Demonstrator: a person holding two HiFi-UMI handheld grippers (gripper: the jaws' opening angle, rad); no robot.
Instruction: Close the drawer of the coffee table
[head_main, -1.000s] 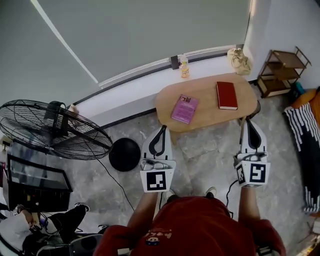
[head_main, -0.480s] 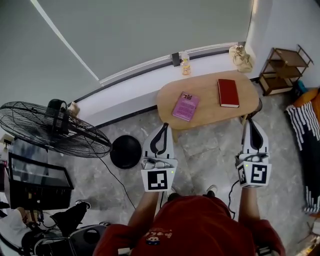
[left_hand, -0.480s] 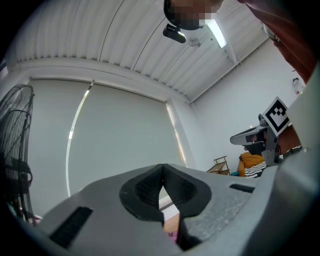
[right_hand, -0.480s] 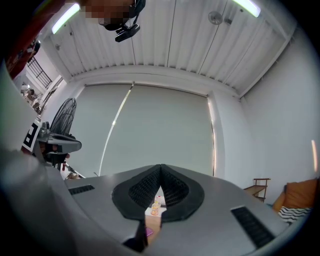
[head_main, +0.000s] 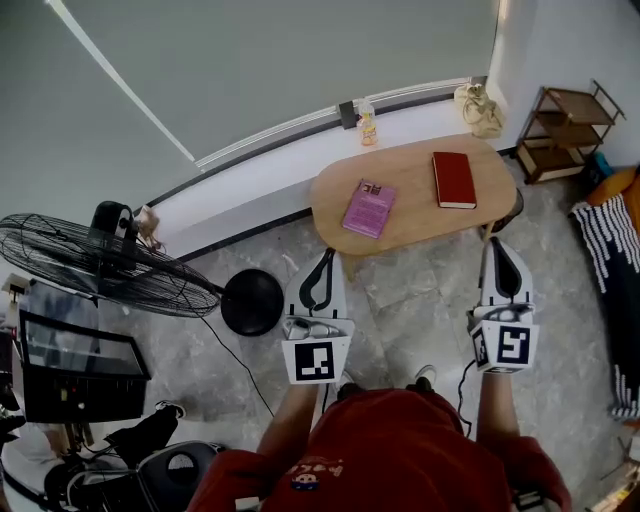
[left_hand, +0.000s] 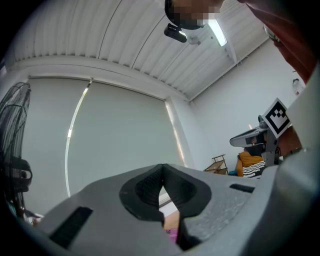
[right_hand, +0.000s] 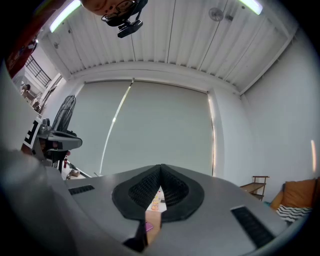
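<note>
The smooth, oval wooden coffee table stands by the window wall, with a pink book and a red book lying flat on it. I can't make out its drawer. The left gripper and right gripper hover short of it, ribbed black pads pressed together, holding nothing.

Surface: before window ledge
On surface: left book, right book, well apart
On ledge: bottle behind surface, bag further right
Left of surface: fan on floor
Right of surface: shelf rack
Near side: left gripper, right gripper, short of surface
</note>
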